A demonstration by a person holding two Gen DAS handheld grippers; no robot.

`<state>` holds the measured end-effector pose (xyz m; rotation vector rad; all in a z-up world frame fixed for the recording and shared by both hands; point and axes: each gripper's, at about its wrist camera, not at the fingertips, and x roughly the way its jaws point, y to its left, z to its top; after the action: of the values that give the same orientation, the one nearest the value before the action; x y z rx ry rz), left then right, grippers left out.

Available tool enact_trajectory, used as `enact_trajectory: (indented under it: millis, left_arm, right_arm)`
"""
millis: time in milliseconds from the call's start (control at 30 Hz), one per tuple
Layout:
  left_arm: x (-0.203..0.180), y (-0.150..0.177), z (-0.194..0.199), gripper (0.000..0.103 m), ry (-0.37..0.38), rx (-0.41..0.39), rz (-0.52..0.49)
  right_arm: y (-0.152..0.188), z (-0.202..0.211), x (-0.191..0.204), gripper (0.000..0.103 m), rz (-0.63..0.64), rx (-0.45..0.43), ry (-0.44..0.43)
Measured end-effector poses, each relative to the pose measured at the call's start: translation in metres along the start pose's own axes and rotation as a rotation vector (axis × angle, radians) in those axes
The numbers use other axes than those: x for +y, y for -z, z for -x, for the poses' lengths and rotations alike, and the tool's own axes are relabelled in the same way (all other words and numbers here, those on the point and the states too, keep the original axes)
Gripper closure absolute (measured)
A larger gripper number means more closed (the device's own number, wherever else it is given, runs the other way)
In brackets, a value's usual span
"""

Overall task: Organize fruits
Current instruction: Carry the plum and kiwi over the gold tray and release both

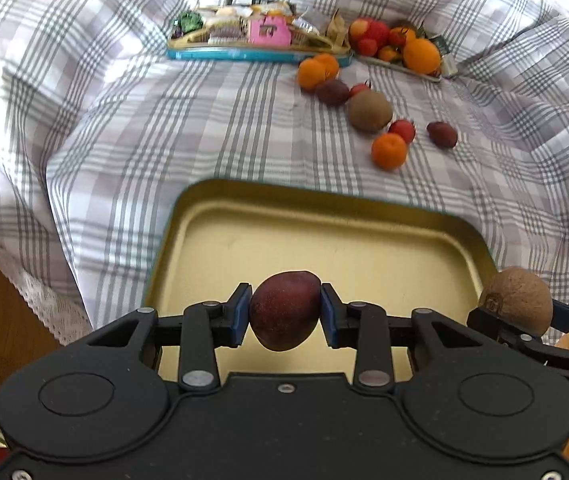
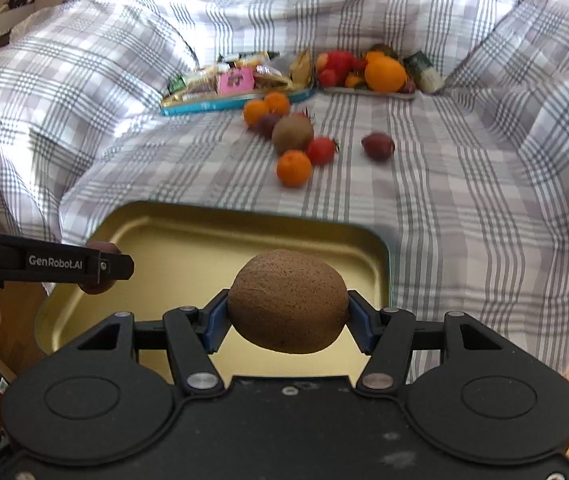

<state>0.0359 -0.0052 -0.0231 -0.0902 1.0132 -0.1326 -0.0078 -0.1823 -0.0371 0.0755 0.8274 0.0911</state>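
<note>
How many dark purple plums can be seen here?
3 plums: one in the left claw, one beside the far loose oranges, one alone on the cloth. The far fruit pile may hide more.

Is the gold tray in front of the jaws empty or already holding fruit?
Empty. The gold tray shows only bare floor; the plum and kiwi are held above it.

Daylight filled the room, bright and soft, seemingly from the upper left, where the checked cloth (image 1: 84, 60) bleached almost white. Shadows were faint. The gold tray (image 1: 324, 240) gave a dull sheen without hard glare. Both fisheye views bowed strongly at the edges, corners darkening. The far fruit pile (image 2: 292, 140) looked slightly smeared, perhaps from motion.
</note>
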Motion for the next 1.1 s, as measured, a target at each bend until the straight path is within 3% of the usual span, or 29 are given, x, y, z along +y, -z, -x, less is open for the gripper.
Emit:
enact_trajectory:
  millis: [233,367,800,1100]
  left_arm:
    - [-0.001,0.012,-0.012,0.059,-0.038,0.057,0.001]
    - [0.002,0.016,-0.016,0.059,-0.023,0.091,0.017]
    - [0.004,0.015,-0.019,0.059,-0.048,0.116,0.02]
    - [-0.001,0.014,-0.014,0.059,-0.066,0.083,-0.013]
  right_arm:
    - [0.008,-0.013,-0.006,0.041,-0.022,0.072,0.02]
    - [0.01,-0.017,-0.006,0.041,-0.019,0.107,0.006]
    - [0.01,-0.023,-0.001,0.041,0.004,0.147,-0.005]
    - [0.011,-0.027,-0.001,0.04,0.015,0.176,-0.014]
